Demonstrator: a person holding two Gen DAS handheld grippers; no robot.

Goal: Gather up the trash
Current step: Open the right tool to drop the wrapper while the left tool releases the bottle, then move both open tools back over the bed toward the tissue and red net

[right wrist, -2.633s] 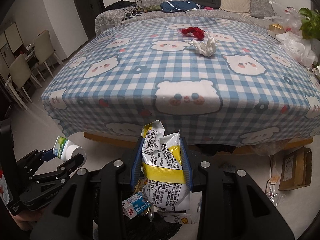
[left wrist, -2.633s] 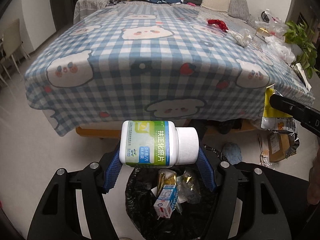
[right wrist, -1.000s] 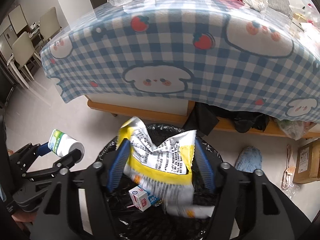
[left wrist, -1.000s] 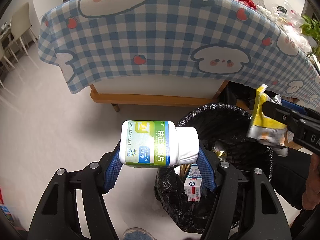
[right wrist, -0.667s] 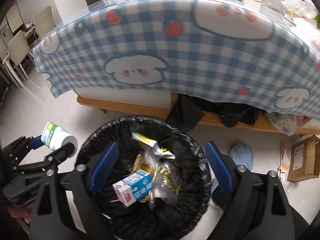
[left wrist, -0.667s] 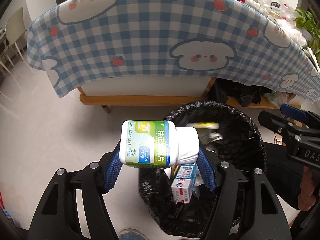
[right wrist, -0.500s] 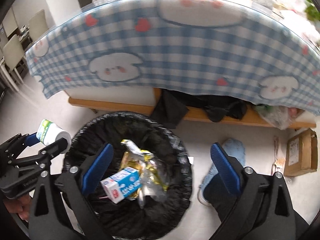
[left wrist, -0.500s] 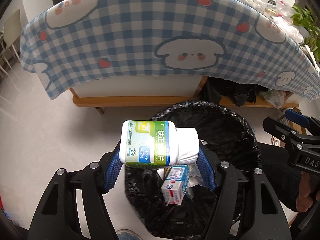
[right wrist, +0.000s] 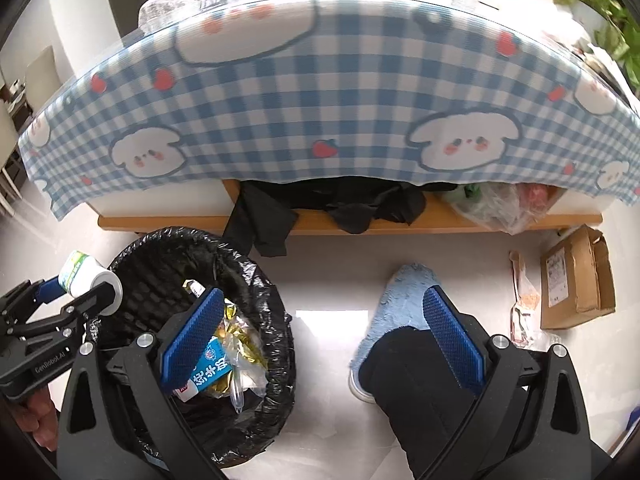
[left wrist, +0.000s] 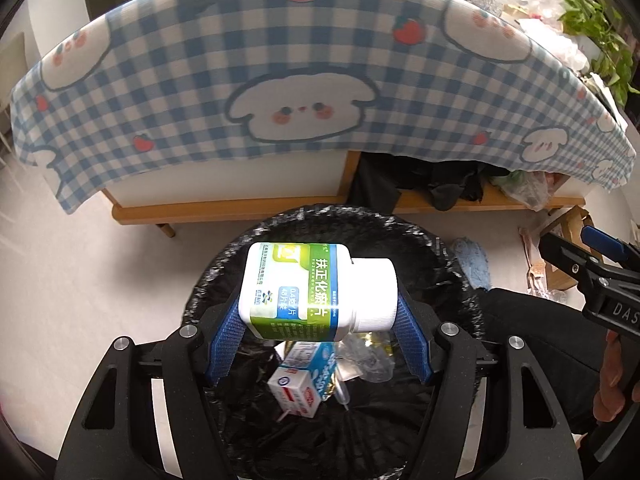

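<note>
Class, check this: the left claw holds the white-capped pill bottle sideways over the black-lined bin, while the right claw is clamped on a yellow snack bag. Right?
Not quite. The right claw is open and holds nothing, as the right wrist view shows. The rest stands: the left claw holds the pill bottle sideways over the bin.

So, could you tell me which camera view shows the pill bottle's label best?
The left wrist view: the pill bottle lies sideways between the left gripper's blue pads, its green and white label facing the camera. In the right wrist view the bottle is small at the left edge, cap towards the camera, label barely visible.
</note>
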